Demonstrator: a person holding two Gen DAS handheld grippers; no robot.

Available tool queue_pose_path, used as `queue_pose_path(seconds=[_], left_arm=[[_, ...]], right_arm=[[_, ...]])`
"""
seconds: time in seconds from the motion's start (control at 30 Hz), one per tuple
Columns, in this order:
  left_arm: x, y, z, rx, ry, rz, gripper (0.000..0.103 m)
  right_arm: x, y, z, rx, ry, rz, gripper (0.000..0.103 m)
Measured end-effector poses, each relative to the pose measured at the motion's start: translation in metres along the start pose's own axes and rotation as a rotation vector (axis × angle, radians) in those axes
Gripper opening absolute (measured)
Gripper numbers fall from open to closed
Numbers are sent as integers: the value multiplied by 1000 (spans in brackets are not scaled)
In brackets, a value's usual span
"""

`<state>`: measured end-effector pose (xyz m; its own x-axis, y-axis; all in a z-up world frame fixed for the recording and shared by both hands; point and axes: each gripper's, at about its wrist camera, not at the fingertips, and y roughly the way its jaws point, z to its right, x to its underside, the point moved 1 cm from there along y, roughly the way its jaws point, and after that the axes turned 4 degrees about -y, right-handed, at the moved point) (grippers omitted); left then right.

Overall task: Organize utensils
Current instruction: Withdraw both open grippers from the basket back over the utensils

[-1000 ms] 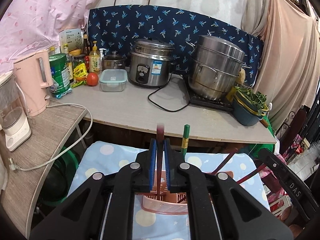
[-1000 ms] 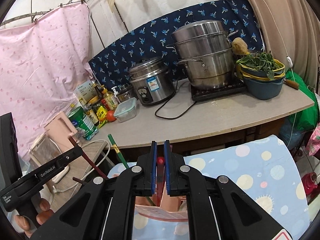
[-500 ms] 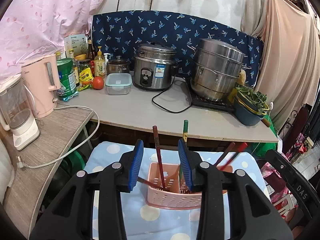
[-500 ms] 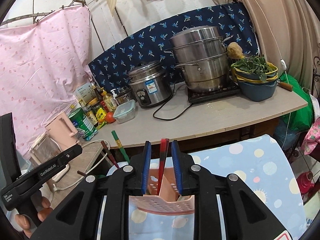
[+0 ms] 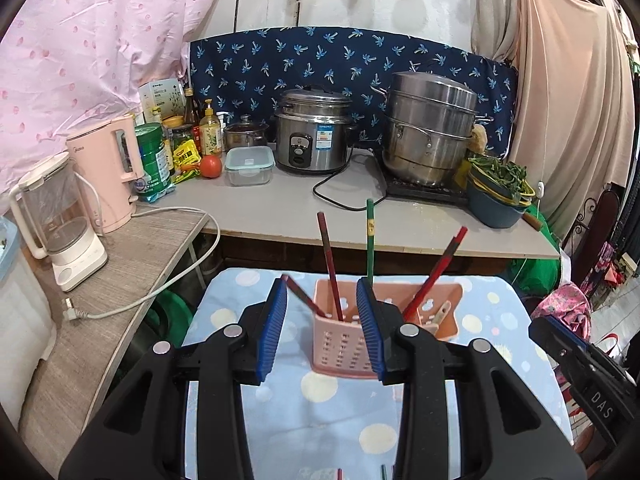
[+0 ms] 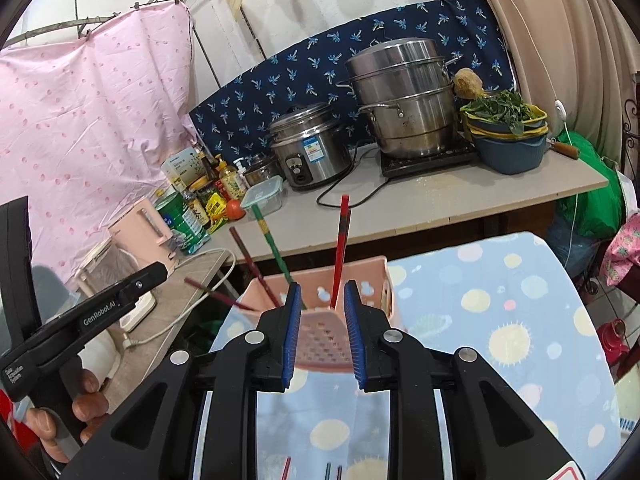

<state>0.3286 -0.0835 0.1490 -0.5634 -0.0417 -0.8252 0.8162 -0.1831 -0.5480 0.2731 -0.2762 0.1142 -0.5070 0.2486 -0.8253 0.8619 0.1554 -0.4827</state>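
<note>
Pink plastic caddy, 5 chopsticks standing, both grippers let go.

Left wrist view first: the left gripper (image 5: pixel 322 322) hangs just short of the pink utensil basket (image 5: pixel 348 344) on the spotted blue cloth (image 5: pixel 320 416), jaws apart with nothing pinched. A dark red chopstick (image 5: pixel 330 266) stands in the left compartment, a second dark one (image 5: pixel 300 295) leans out over the left rim, a green chopstick (image 5: pixel 371 240) rises behind, and a bright red chopstick (image 5: pixel 436 272) tilts right. Over to the right wrist view: the right gripper (image 6: pixel 320 320) is also released, blue pads clear of the upright red chopstick (image 6: pixel 341 252) in the basket (image 6: pixel 320 340). At that frame's bottom edge, stick tips (image 6: pixel 286 468) peek out, so by my reading several are sorted and a few more remain to collect.
</note>
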Motion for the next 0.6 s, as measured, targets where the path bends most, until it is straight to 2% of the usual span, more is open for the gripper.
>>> queue_pose_path(seconds=[0.2,0.6], left_arm=[[35,-20,-6,-3,17,-32,35],[131,-43,-20,-15,20,-168,35]], right_arm=[[46,-22,-4,12,-24,-58,22],[145,-51,-7,28,-45,-200,22]])
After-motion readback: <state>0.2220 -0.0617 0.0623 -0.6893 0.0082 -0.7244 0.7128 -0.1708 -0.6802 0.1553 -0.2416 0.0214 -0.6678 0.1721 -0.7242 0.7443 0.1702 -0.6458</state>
